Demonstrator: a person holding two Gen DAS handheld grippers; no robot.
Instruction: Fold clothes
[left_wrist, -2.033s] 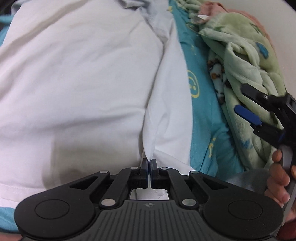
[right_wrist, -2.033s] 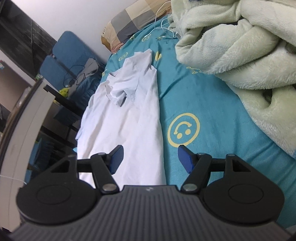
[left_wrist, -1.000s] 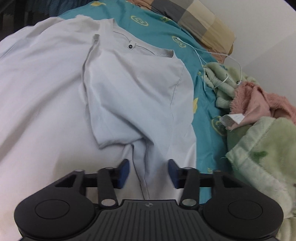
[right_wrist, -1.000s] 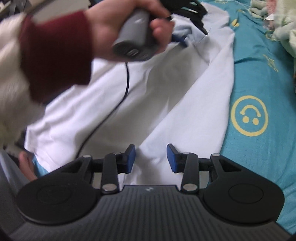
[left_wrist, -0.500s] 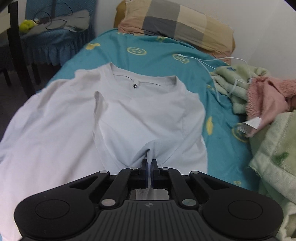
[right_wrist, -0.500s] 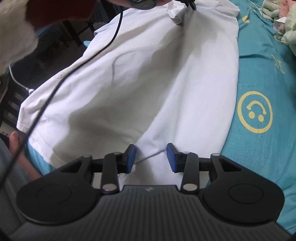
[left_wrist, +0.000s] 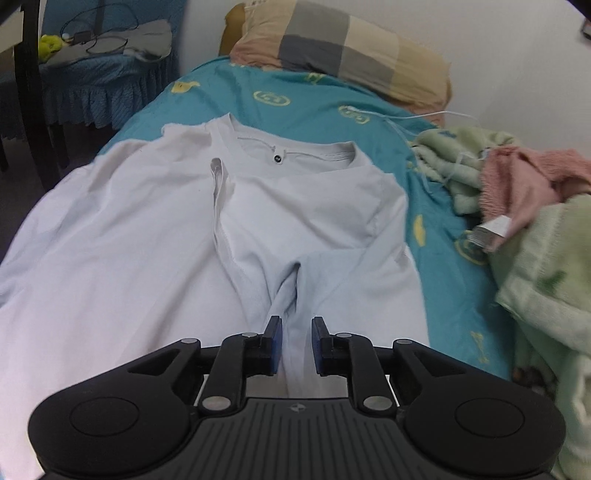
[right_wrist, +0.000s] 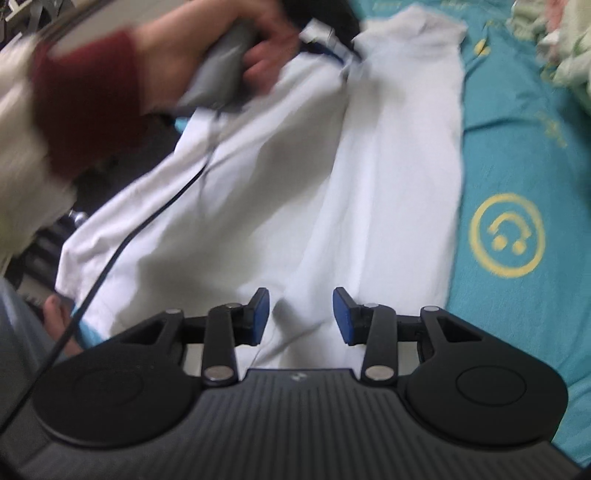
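A white T-shirt (left_wrist: 155, 236) is spread on the teal bed sheet (left_wrist: 303, 99), collar away from the jaws, with one sleeve and side panel turned inward over the chest. The left gripper (left_wrist: 296, 341) is held low over that turned-in cloth; its jaws are parted, and a raised ridge of fabric runs up between them without being pinched. The right gripper (right_wrist: 300, 315) is seen near the shirt's lower part, its jaws spread wider, with a crease of white cloth lying just ahead of and between them, ungripped. The far side has been brought in along the body; the near side, left of the jaws, lies unfolded, and the hem has not been brought to the collar. By this judgement, roughly a first lengthwise fold is in place.
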